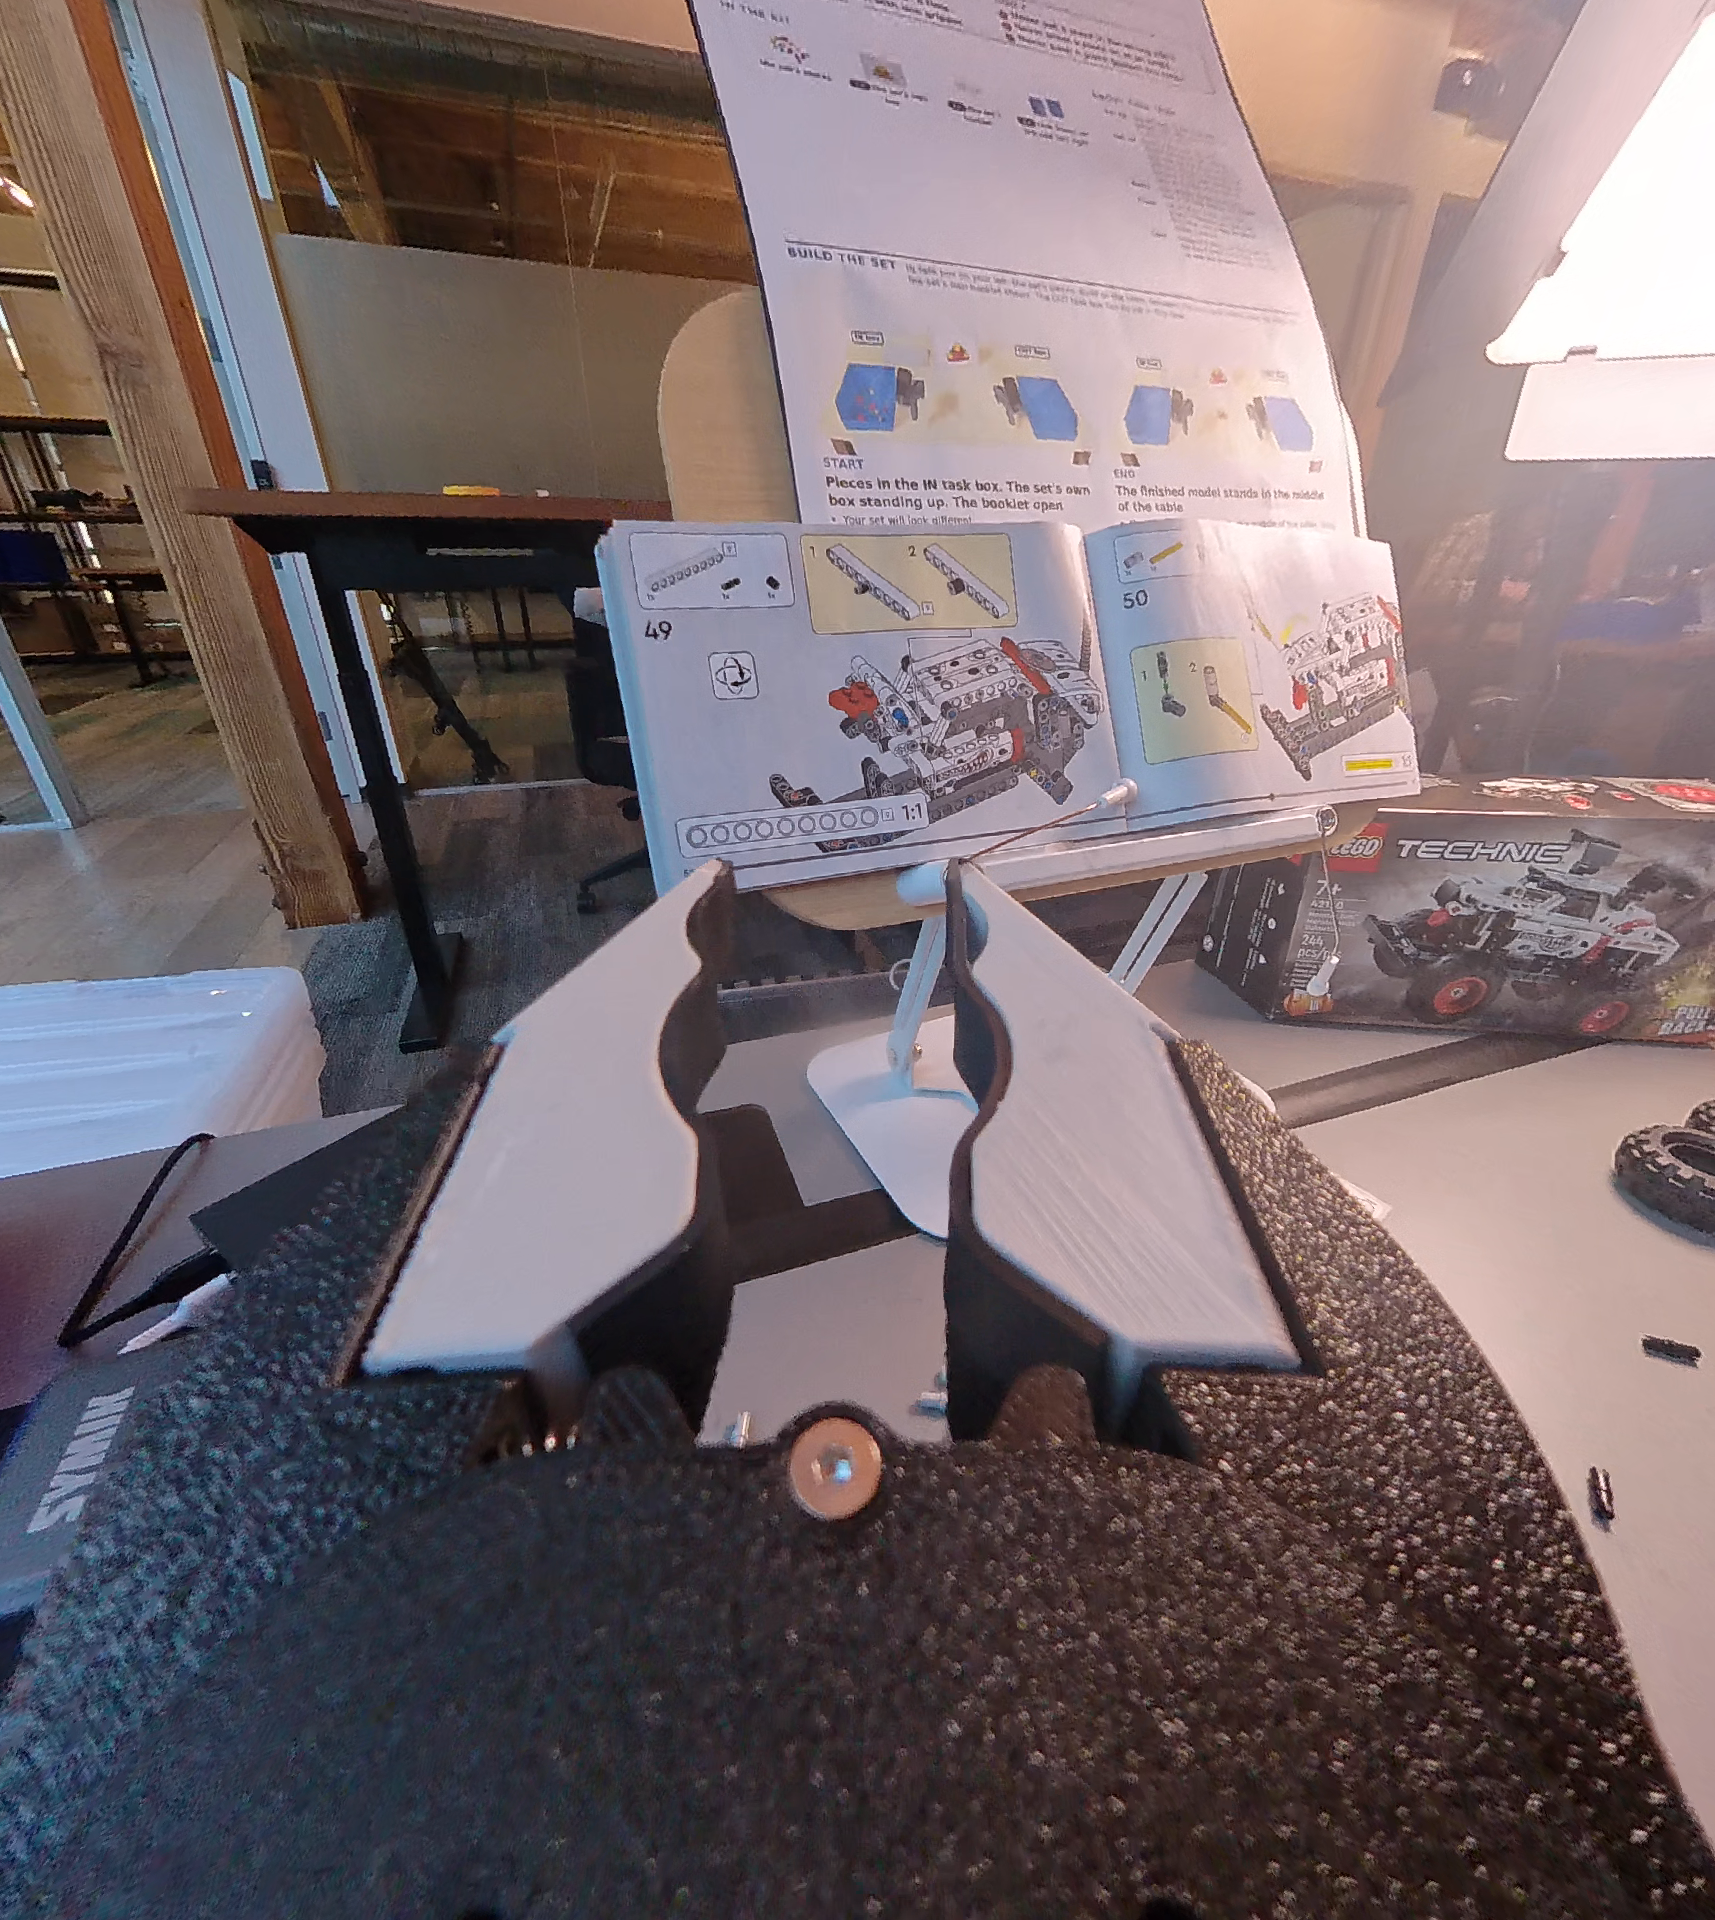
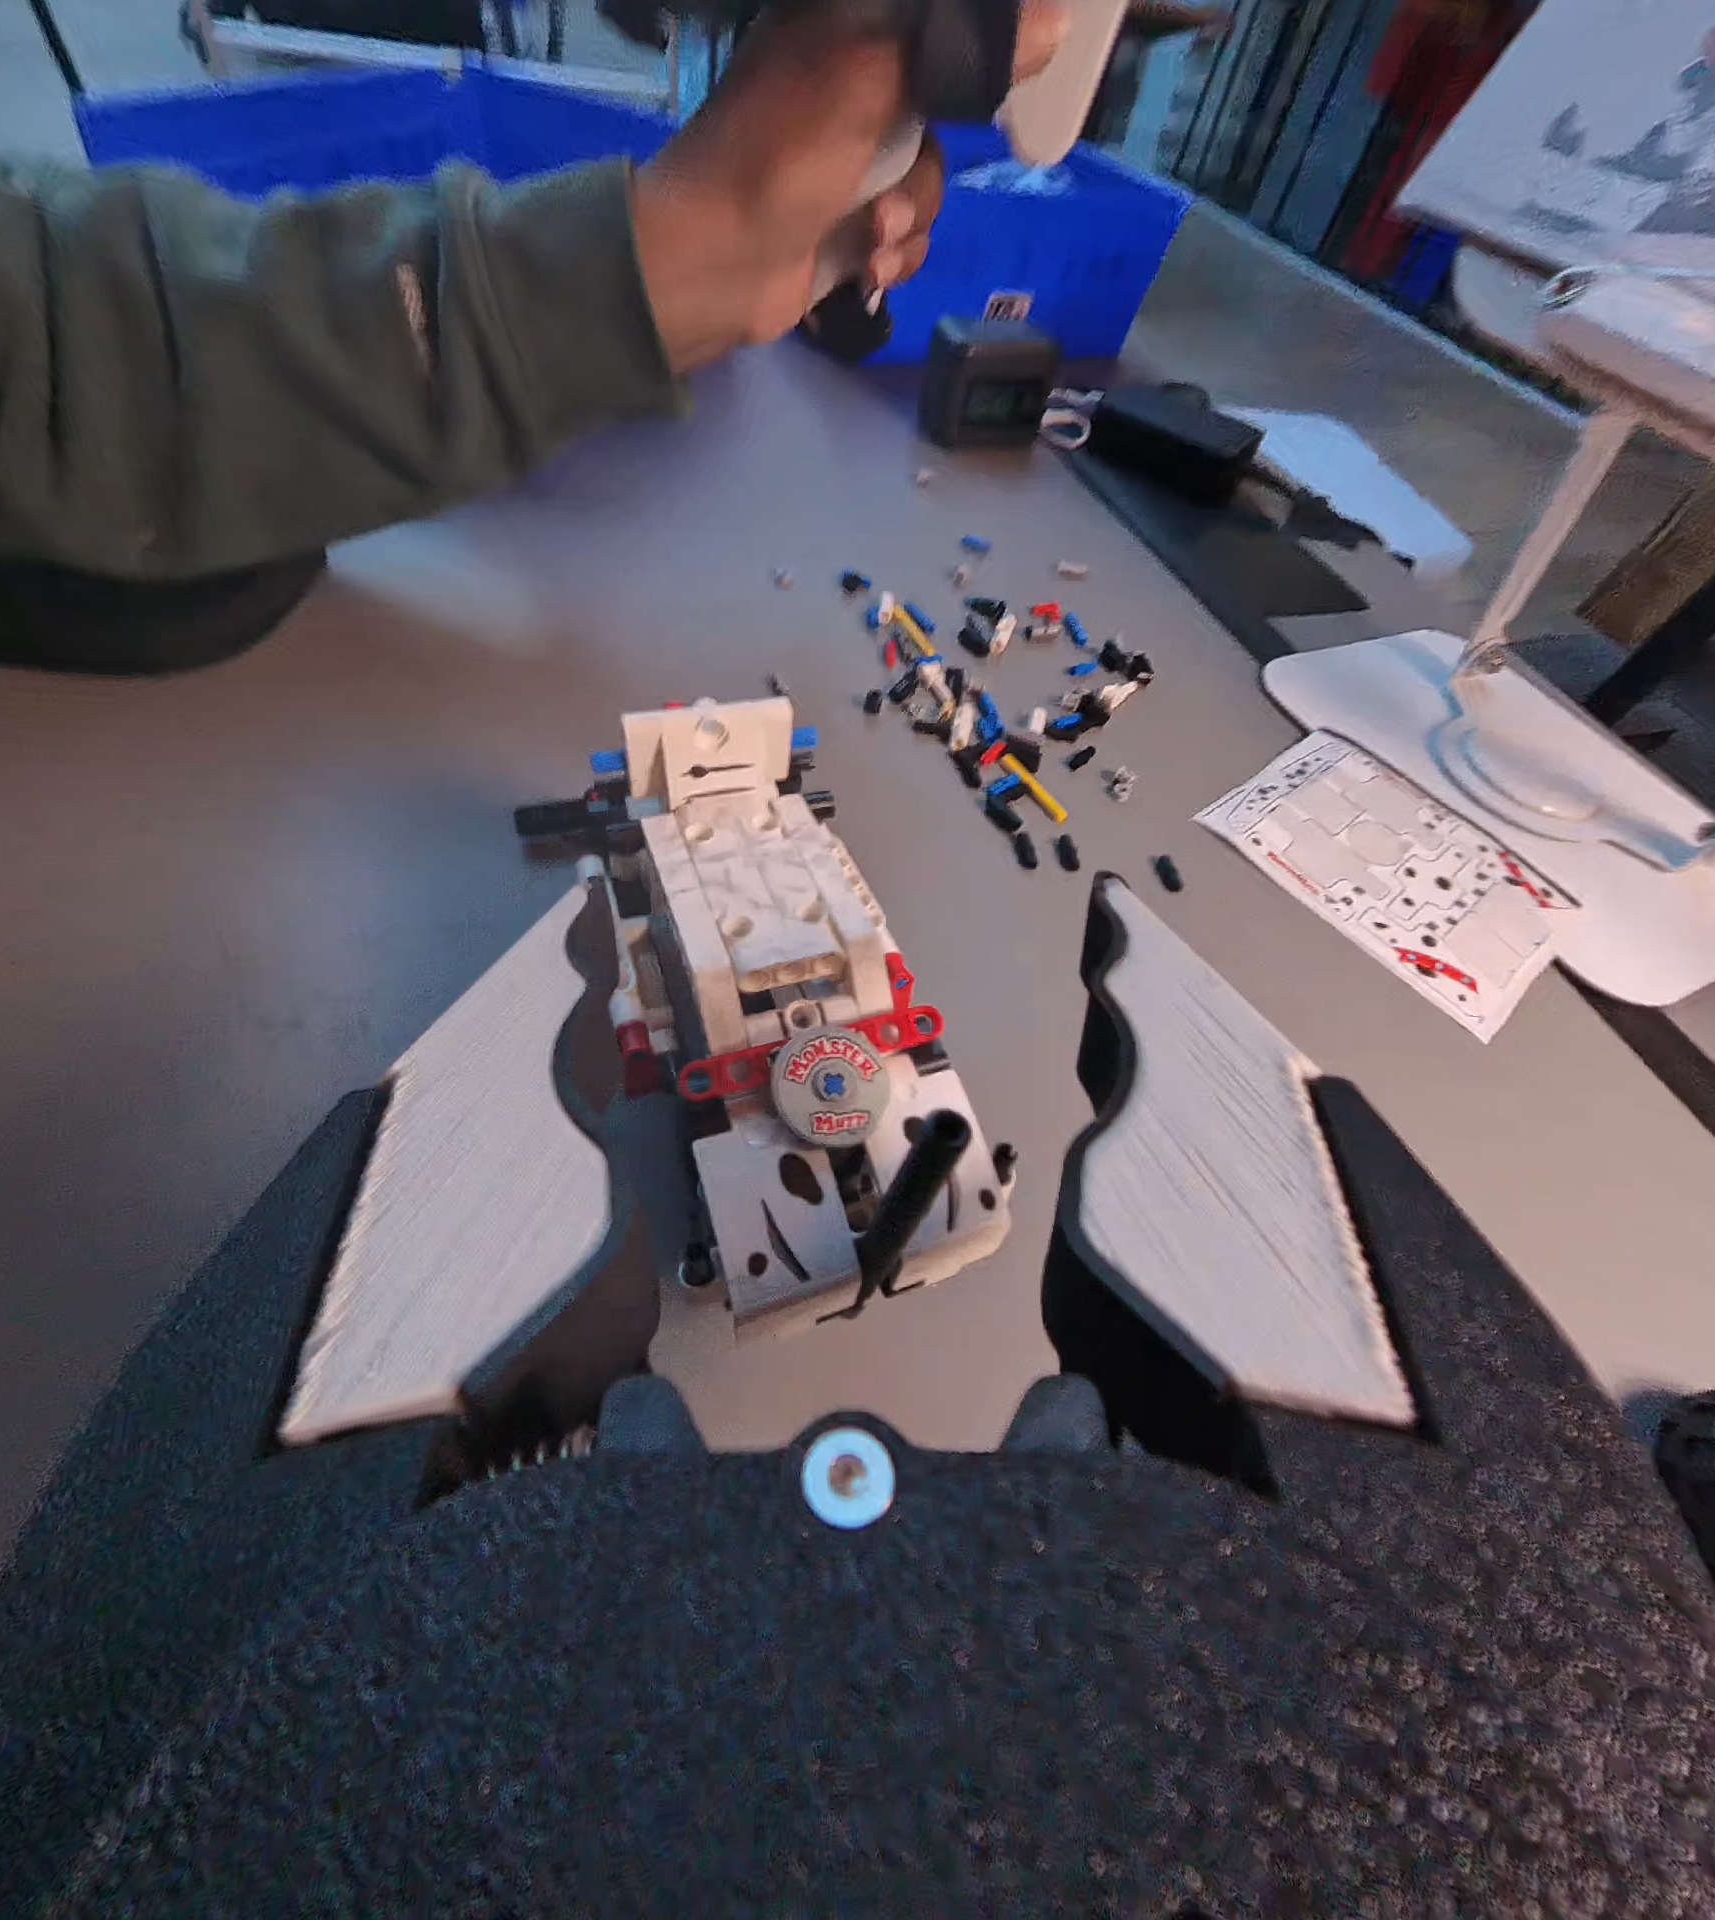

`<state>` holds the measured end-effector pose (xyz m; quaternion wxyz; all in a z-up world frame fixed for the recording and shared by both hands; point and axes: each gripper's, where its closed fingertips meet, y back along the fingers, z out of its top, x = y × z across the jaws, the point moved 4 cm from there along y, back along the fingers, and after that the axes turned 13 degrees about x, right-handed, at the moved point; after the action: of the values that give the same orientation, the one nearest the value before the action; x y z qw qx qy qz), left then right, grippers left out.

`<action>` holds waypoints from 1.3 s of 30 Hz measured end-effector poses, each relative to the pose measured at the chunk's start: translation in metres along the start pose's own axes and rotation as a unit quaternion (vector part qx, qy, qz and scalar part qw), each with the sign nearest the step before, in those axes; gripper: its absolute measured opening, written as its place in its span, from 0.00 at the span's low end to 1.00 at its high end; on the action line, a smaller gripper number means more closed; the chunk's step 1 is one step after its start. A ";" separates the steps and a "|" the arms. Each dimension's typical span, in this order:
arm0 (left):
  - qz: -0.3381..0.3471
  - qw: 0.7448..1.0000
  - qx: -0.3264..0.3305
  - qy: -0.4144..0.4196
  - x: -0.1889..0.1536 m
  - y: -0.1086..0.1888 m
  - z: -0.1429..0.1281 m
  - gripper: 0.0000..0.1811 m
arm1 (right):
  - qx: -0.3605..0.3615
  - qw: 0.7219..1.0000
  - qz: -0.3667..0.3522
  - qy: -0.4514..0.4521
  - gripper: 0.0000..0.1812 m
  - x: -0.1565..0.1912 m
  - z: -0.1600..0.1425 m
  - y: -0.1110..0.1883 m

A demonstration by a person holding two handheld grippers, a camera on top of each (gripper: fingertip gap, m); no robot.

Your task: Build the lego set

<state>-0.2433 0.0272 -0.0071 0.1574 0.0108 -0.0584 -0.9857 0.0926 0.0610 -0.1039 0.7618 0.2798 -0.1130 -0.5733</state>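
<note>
Here the left gripper (image 1: 837,883) is hovering spread and empty before the instruction booklet (image 1: 998,686) on its white stand (image 1: 920,1112). The right gripper (image 2: 837,904), spread wide, is straddling the half-built white truck (image 2: 780,997) sitting on the grey table (image 2: 209,935). Loose pieces (image 2: 988,696) are lying just beyond it, blue bins (image 2: 1029,239) farther back.

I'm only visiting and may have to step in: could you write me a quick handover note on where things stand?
Left hand-held gripper: open, empty, raised toward the instruction booklet on its stand.
Right hand-held gripper: open, empty, fingers either side of the part-built truck on the table.
Loose pieces lie beyond the truck; sticker sheet to the right; tyres unmounted.
Done: body largely assembled.
Left: wheels, remaining pieces.
</note>
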 end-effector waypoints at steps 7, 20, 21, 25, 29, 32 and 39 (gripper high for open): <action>-0.032 0.999 0.005 -0.015 -0.014 0.015 0.023 0.22 | 0.204 0.972 0.046 0.103 0.34 0.003 -0.025 -0.030; -0.039 0.999 -0.008 -0.036 0.005 0.074 0.075 0.21 | 0.366 0.920 0.022 0.136 0.35 -0.081 -0.082 0.038; -0.035 0.999 0.000 -0.039 0.007 0.074 0.073 0.22 | 0.373 0.918 0.013 0.133 0.35 -0.085 -0.082 0.039; -0.028 0.998 0.026 -0.047 0.012 0.085 0.070 0.22 | 0.296 0.952 -0.014 0.079 0.48 -0.073 -0.048 0.056; -0.019 0.995 0.072 -0.063 0.028 0.111 0.068 0.23 | 0.096 0.994 -0.037 0.043 0.43 -0.030 0.003 0.061; -0.003 0.987 0.135 -0.090 0.052 0.143 0.055 0.23 | -0.016 1.000 -0.006 0.010 0.40 0.016 0.022 0.049; 0.043 0.924 0.370 -0.083 0.147 0.221 -0.024 0.25 | -0.165 0.978 0.058 -0.109 0.32 0.067 0.025 -0.005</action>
<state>-0.3138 -0.2295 -0.0048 0.1794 -0.0166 -0.4319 -0.8837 0.0979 -0.0103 -0.0960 0.8124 0.0786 -0.1152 -0.5662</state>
